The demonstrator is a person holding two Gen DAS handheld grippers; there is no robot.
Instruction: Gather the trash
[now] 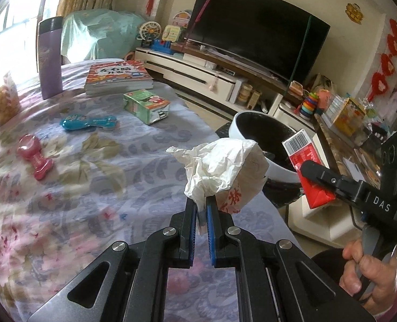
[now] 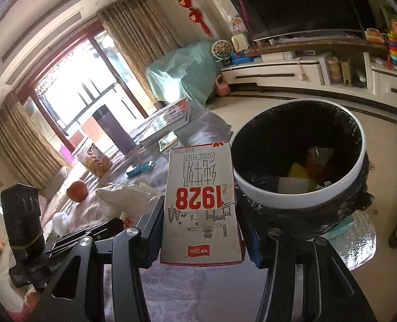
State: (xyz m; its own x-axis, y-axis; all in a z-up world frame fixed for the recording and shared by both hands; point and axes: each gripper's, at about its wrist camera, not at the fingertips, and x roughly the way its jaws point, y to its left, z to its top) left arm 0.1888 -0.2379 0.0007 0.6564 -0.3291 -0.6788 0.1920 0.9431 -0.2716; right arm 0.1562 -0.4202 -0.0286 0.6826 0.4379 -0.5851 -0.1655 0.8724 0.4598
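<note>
Milk carton upside down — long axis upright, clenched in right hand-held gripper, left hand-held gripper pinching wrapper

Crumpled white wrapper, upside-down red-white milk carton – beside trash-holding, seemingly black-lined bin

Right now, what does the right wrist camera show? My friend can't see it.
The right gripper holds an upside-down milk carton in its jaws, beside a white bin with trash inside. To the left lies a flowery table with crumpled paper.
</note>
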